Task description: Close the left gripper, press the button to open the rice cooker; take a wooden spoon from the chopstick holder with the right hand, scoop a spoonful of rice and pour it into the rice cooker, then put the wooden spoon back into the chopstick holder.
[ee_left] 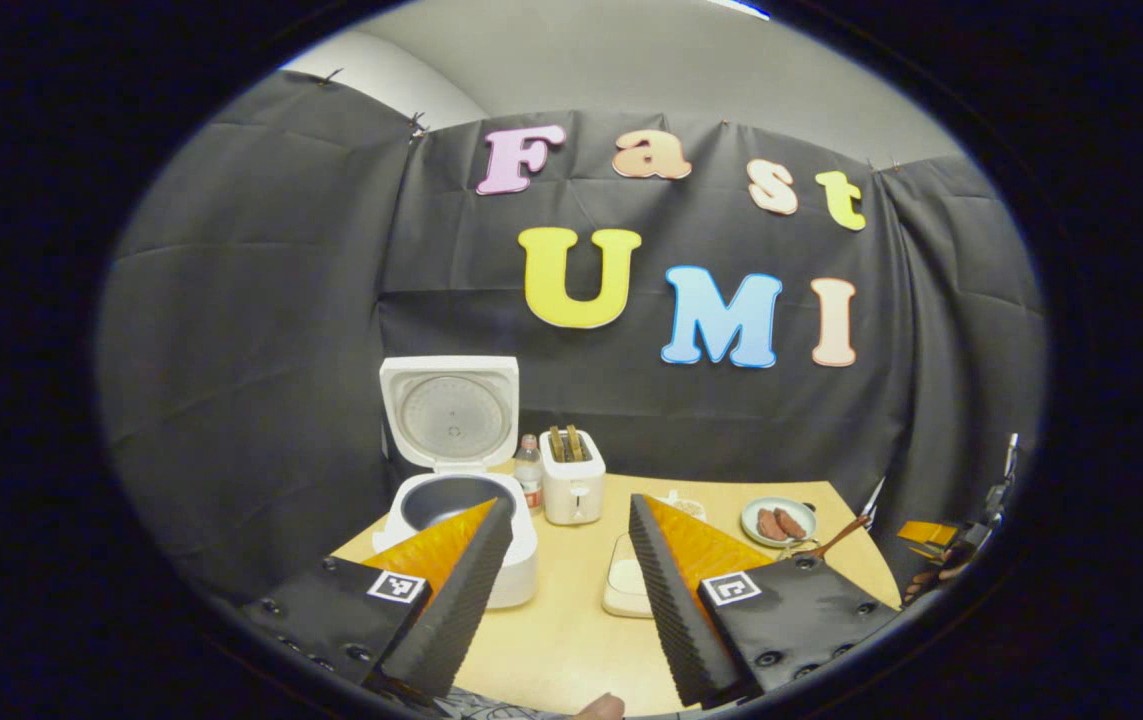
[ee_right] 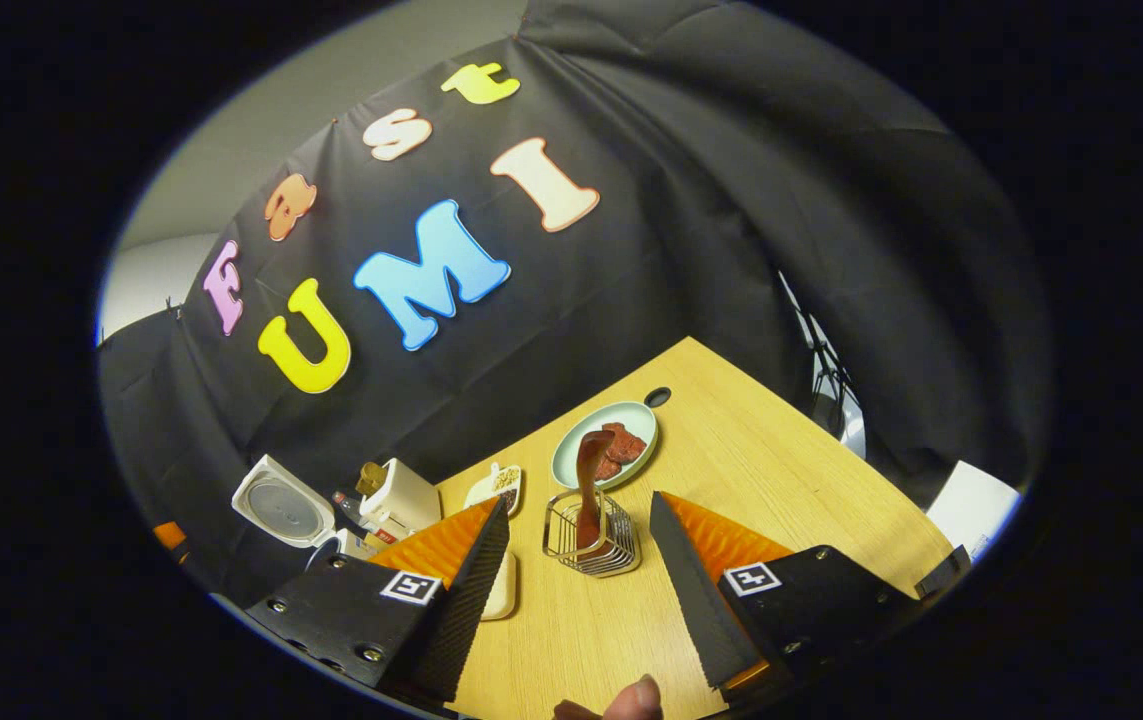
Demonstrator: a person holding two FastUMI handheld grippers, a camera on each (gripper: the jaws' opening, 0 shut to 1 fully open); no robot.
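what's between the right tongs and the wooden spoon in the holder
Only bare table. In the right gripper view the open right tongs point at the wooden spoon, which stands in the wire chopstick holder.

Wooden table (ee_left: 571, 640) with, along its back edge, an open rice cooker (ee_left: 461, 500) at the left corner, a bottle (ee_left: 529, 472), a toaster (ee_left: 572, 477) and a plate (ee_left: 778, 521) toward the right. A wire holder (ee_right: 591, 535) with a spoon (ee_right: 588, 480) stands near the plate; a pale tray (ee_left: 626, 585) lies mid-table.
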